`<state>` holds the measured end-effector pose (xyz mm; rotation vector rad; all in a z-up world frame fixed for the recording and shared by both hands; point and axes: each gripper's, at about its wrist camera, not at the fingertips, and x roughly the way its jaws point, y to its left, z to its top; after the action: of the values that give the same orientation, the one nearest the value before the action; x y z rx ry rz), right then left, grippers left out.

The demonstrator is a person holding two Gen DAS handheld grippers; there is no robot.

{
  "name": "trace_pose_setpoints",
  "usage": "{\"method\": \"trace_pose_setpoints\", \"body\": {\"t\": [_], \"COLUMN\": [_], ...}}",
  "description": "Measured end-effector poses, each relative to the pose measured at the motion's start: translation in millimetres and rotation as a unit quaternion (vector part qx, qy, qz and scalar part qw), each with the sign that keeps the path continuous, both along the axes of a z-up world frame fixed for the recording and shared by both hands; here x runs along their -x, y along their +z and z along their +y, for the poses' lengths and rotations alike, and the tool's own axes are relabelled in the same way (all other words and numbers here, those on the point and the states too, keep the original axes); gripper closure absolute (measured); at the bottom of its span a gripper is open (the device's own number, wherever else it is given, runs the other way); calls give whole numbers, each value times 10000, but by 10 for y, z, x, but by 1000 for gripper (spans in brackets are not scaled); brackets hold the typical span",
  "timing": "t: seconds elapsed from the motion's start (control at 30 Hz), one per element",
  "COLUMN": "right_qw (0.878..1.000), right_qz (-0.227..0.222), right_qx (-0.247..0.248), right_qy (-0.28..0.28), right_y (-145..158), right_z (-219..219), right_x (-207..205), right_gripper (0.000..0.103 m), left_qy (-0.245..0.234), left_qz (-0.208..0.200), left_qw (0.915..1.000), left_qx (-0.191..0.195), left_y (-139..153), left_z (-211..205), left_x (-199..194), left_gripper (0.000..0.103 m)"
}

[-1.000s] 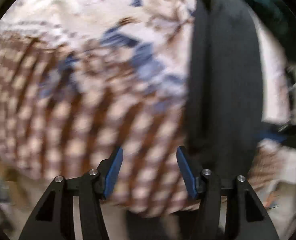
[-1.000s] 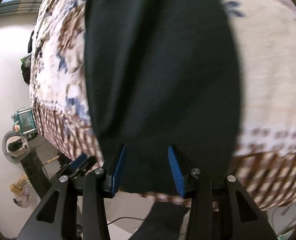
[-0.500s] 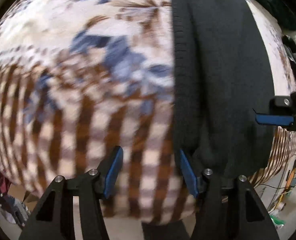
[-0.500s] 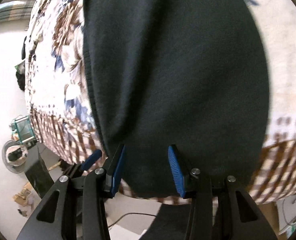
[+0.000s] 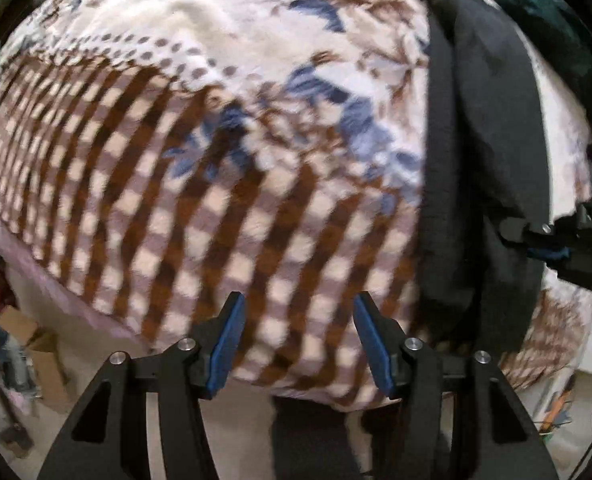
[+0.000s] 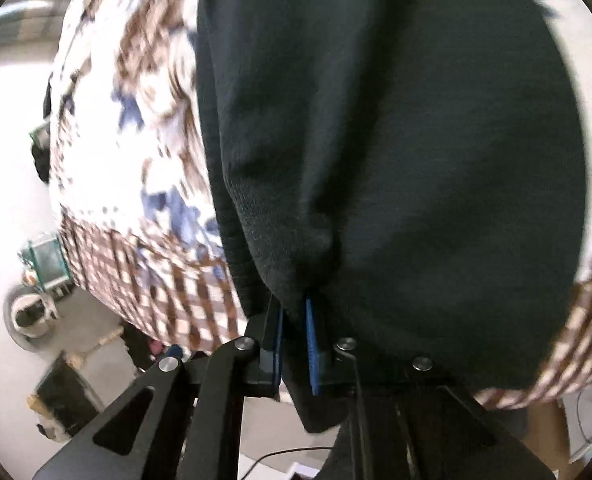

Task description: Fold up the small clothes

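A black knitted garment [image 5: 484, 140] lies stretched on a bed blanket [image 5: 175, 160] with brown checks and blue flowers. My left gripper [image 5: 298, 308] hovers open over the checked part, pointing down, with nothing between its fingers; the garment's long edge runs just to its right. In the right wrist view the garment [image 6: 396, 140] fills most of the frame. The jaws of my right gripper [image 6: 293, 308] are closing, and a bunched fold of the garment's near edge is pinched between the blue pads. In the left wrist view the right gripper [image 5: 548, 248] shows at the garment's right side.
A dark teal cloth [image 5: 536, 8] lies at the far corner of the bed. The blanket's edge [image 6: 155, 304] drops to a floor with a cardboard box [image 5: 35, 344], a green-framed box [image 6: 45, 256], a round white thing [image 6: 27, 316] and a cable [image 6: 287, 454].
The right jaws have closed from half open onto the garment's near edge, puckering it. The left gripper has shifted left, off the garment's edge and over the checked blanket.
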<state>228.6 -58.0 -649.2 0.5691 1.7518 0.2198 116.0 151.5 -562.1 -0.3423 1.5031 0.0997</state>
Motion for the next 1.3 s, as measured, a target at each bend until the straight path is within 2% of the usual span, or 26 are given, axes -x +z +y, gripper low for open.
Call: {"method": "trace_pose_setpoints", "body": {"t": [0.03, 0.1, 0.17, 0.23, 0.3, 0.4, 0.5, 0.57, 0.6, 0.63, 0.67, 0.7, 0.73, 0.8, 0.87, 0.9, 0.97, 1.03, 1.07, 1.1, 1.13, 1.23, 1.3], "right_qw": [9999, 9997, 9995, 9991, 9991, 9991, 9988, 9959, 9945, 9930, 9938, 9957, 9970, 9987, 9964, 9943, 9922, 9926, 9935, 9940, 9941, 9927, 9930], "right_qz": [-109, -170, -184, -138, -112, -106, 185, 640, 664, 618, 513, 289, 107, -181, -233, -124, 128, 371, 428, 402, 342, 354, 423], "right_qx": [-5, -18, -66, -182, -236, -287, -438, -644, -793, -947, -910, -771, -610, 98, 621, 926, 1102, 1024, 962, 924, 944, 1115, 1068], "right_qy": [-67, -197, -255, -345, -332, -286, -90, -55, -185, -333, -379, -430, -456, -465, -527, -507, -563, -540, -435, -422, -404, -279, -272], "right_y": [98, 213, 290, 298, 293, 169, -151, -403, -420, -383, -317, -208, -123, 38, 47, -16, -180, -366, -446, -461, -456, -473, -446], "right_z": [-70, -168, -213, -217, -246, 23, 346, 389, 341, 225, 121, -28, -154, -486, -734, -851, -1006, -1053, -1025, -1002, -989, -964, -960], "right_x": [-6, -33, -94, -137, -183, -189, -102, -34, -20, -8, -8, -6, -1, 29, 70, 103, 178, 263, 316, 343, 382, 463, 459], "right_gripper": [93, 93, 93, 93, 93, 93, 90, 90, 88, 79, 64, 60, 59, 59, 59, 59, 59, 59, 61, 68, 93, 93, 93], "left_qy": [62, 248, 400, 315, 246, 521, 836, 977, 993, 951, 873, 767, 643, 336, -51, -205, -476, -662, -705, -746, -833, -963, -1062], "left_qz": [-15, -92, -216, -216, -52, 45, 74, 59, 41, -33, -98, -161, -221, -253, -280, -297, -424, -483, -541, -510, -416, -166, -128], "left_qw": [9999, 9989, 9968, 9973, 9981, 9977, 9958, 9935, 9926, 9917, 9911, 9907, 9903, 9900, 9923, 9931, 9926, 9925, 9922, 9926, 9925, 9919, 9909], "left_qx": [94, 388, 654, 628, 556, 423, 360, 576, 696, 867, 998, 1108, 1213, 1349, 1205, 1118, 1031, 909, 874, 816, 795, 813, 812], "left_y": [-20, -100, -147, -234, -333, -407, -417, -402, -390, -366, -326, -315, -293, -259, -315, -334, -385, -390, -399, -424, -475, -573, -474], "left_z": [27, -147, -240, -417, -525, -502, -295, -264, -280, -329, -340, -391, -525, -695, -935, -1023, -1209, -1316, -1365, -1462, -1505, -1523, -1542], "left_x": [-22, -405, -526, -675, -737, -668, -495, -436, -448, -484, -527, -591, -624, -962, -1172, -1222, -1296, -1317, -1282, -1222, -1169, -893, -986], "left_gripper": [50, 50, 50, 50, 50, 50, 50, 50, 50, 50, 50, 50, 50, 50, 50, 53, 87, 91, 92, 93, 93, 93, 90]}}
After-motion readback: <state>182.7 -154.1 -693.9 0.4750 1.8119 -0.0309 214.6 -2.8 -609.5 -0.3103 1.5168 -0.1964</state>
